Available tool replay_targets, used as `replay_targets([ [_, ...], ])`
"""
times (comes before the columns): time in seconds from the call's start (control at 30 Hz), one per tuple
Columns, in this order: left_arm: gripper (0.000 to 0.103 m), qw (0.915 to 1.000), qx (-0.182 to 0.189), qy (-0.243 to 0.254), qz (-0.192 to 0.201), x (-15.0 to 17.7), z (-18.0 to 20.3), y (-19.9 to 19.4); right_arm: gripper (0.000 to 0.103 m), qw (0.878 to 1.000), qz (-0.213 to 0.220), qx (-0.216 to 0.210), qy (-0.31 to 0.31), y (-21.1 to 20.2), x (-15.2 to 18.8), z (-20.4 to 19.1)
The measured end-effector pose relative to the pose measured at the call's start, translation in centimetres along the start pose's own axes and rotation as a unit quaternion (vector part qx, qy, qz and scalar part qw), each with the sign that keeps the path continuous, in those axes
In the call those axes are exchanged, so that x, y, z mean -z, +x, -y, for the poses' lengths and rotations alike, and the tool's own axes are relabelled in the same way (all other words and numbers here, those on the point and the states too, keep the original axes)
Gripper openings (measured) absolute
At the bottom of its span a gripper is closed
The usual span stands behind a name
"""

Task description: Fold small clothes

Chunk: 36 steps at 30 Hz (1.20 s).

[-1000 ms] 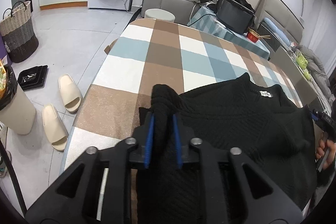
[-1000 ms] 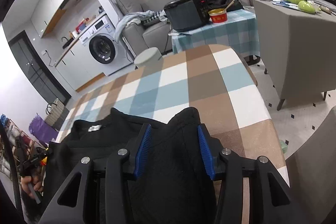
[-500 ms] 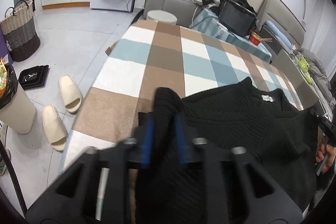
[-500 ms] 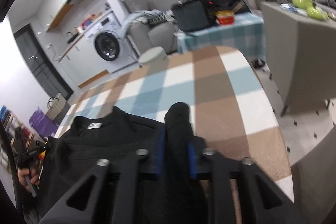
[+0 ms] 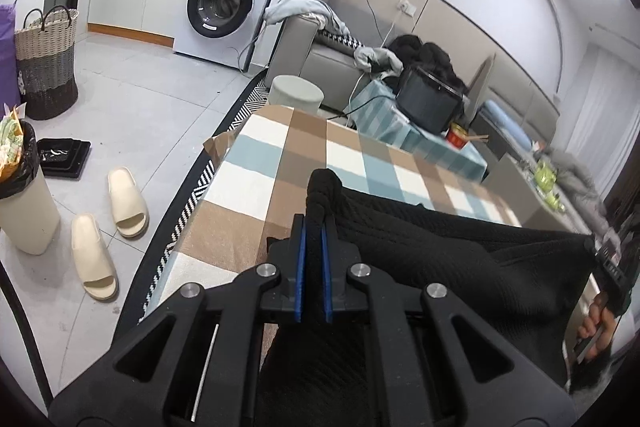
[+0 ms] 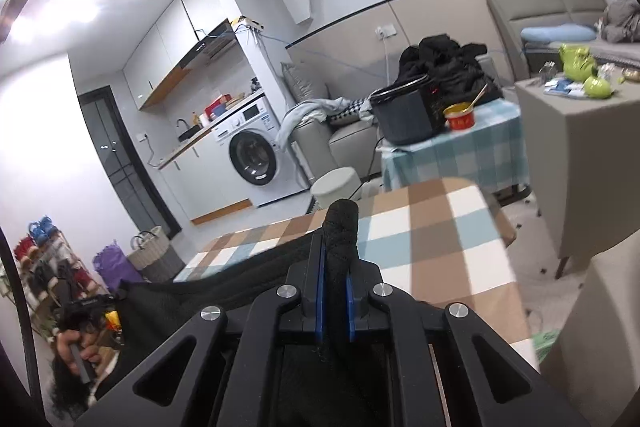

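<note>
Gripping opposite ends of the black knitted sweater [image 5: 420,251], the left gripper [image 5: 313,227] and right gripper [image 6: 334,247] now pinch bunched fabric tightly, where a second ago their blue pads stood apart around it. The garment, earlier lying flat on the checked tablecloth [image 5: 360,163], is now lifted and stretched between them above the table.

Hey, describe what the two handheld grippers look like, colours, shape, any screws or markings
Both match. The left gripper and the right gripper are matte black plastic, each with two flat fingers faced with blue pads. Behind the fingers, angular black linkage arms with triangular cut-outs fan back, joined by round silver screws. No markings are legible on the frames.
</note>
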State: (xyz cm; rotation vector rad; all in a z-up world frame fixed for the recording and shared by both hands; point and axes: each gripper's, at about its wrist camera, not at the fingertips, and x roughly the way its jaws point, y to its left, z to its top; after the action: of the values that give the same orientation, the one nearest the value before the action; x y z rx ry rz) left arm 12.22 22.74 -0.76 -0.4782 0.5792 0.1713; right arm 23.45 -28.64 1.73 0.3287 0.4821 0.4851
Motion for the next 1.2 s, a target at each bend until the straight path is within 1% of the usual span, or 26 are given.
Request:
replay_targets([
  [0.1,0.005,1.0000,0.001,-0.006,0.003,-0.2,-0.4,-0.7,0.008,1.000,0.008,0.010,0.001,-0.4,-0.2,0.1],
  [0.27,0.004,1.0000,-0.003,-0.006,0.003,-0.8,-0.4,0.4,0.007,1.000,0.012,0.021,0.011,0.6,-0.3,0.5],
  [0.4,0.004,0.9997,-0.012,-0.014,0.013,-1.7,-0.3,2.1,0.006,0.998,0.025,0.048,0.024,2.1,-0.7,0.7],
  [0.47,0.005,0.9994,-0.029,-0.017,0.009,-1.7,-0.4,3.5,0.006,0.997,0.023,0.071,0.033,3.4,-1.0,0.9],
  [0.5,0.005,0.9987,-0.047,-0.018,-0.005,-1.7,-0.4,4.3,0.010,0.996,0.009,0.086,0.033,4.4,-1.0,1.1],
  [0.53,0.009,0.9962,-0.077,-0.023,-0.034,-1.4,-0.7,5.4,0.020,0.994,-0.015,0.099,0.033,5.4,-1.0,1.2],
  [0.57,0.011,0.9950,-0.082,-0.026,-0.052,-1.3,-1.0,5.8,0.033,0.991,-0.049,0.121,0.039,6.5,-0.7,1.6],
  [0.6,0.018,0.9943,-0.076,-0.027,-0.070,-1.0,-1.2,6.1,0.038,0.988,-0.069,0.127,0.047,7.0,-0.5,1.9],
  [0.63,0.022,0.9944,-0.071,-0.028,-0.074,-0.6,-1.4,6.0,0.040,0.988,-0.085,0.120,0.054,7.3,0.0,2.2],
  [0.67,0.025,0.9942,-0.074,-0.025,-0.073,-0.2,-1.6,5.7,0.042,0.987,-0.093,0.118,0.053,7.3,0.3,2.3],
  [0.73,0.036,0.9933,-0.086,-0.018,-0.075,0.3,-1.7,5.1,0.042,0.985,-0.114,0.125,0.044,7.0,1.0,2.4],
  [0.83,0.040,0.9922,-0.090,-0.022,-0.084,1.2,-2.1,3.7,0.042,0.981,-0.143,0.126,0.041,6.2,2.1,2.7],
  [0.93,0.041,0.9918,-0.089,-0.022,-0.089,2.2,-2.2,2.2,0.042,0.975,-0.171,0.137,0.047,5.1,3.2,3.0],
  [1.07,0.042,0.9913,-0.093,-0.014,-0.092,3.5,-1.8,-0.1,0.043,0.968,-0.201,0.133,0.070,2.8,5.1,3.4],
  [1.1,0.045,0.9910,-0.095,-0.013,-0.093,3.8,-1.7,-0.6,0.045,0.967,-0.206,0.132,0.073,2.2,5.5,3.4],
  [1.13,0.051,0.9908,-0.096,-0.012,-0.095,4.3,-1.5,-1.2,0.048,0.965,-0.213,0.133,0.075,1.6,6.0,3.3],
  [1.2,0.055,0.9902,-0.098,-0.007,-0.100,5.4,-0.9,-2.6,0.056,0.964,-0.222,0.129,0.072,0.3,6.9,2.8],
])
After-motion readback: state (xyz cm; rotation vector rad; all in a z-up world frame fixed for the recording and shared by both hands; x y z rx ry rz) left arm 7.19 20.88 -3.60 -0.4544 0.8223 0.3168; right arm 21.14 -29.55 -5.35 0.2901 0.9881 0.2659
